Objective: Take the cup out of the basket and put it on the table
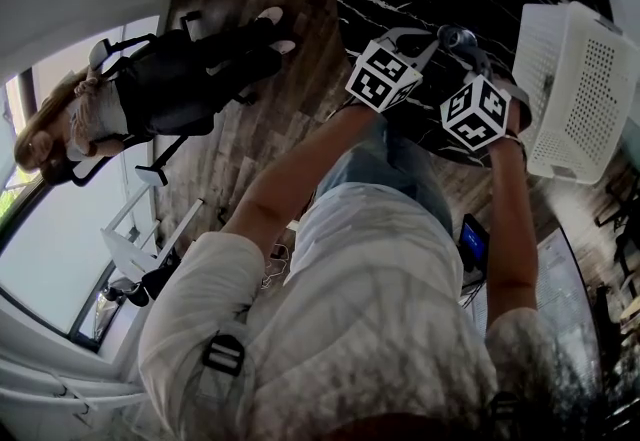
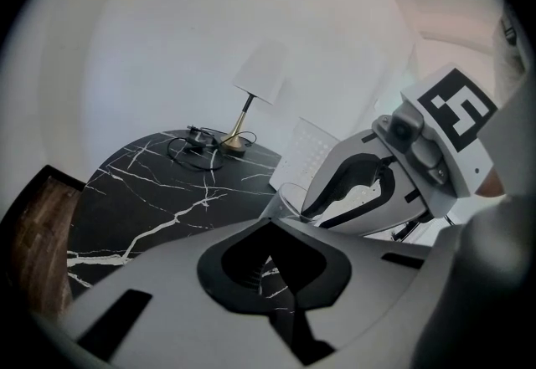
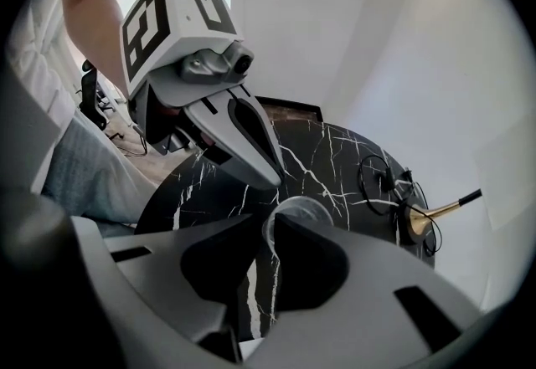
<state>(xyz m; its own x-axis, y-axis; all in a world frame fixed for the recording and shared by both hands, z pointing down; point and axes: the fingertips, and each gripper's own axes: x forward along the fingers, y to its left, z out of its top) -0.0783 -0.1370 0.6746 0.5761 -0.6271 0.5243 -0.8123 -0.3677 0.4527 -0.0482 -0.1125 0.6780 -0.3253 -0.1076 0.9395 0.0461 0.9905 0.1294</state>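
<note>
Above the black marble table [image 3: 335,158] the right gripper [image 3: 270,233] clamps the clear cup [image 3: 300,212] by its wall, the left gripper [image 2: 272,233] also above the table, jaws together, empty

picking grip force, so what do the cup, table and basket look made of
Cup: clear, glass or hard plastic; the dark table shows through it.
Table: black with white veins, stone or a marble-look top.
Basket: white matte plastic, going by its moulded grid of holes.
</note>
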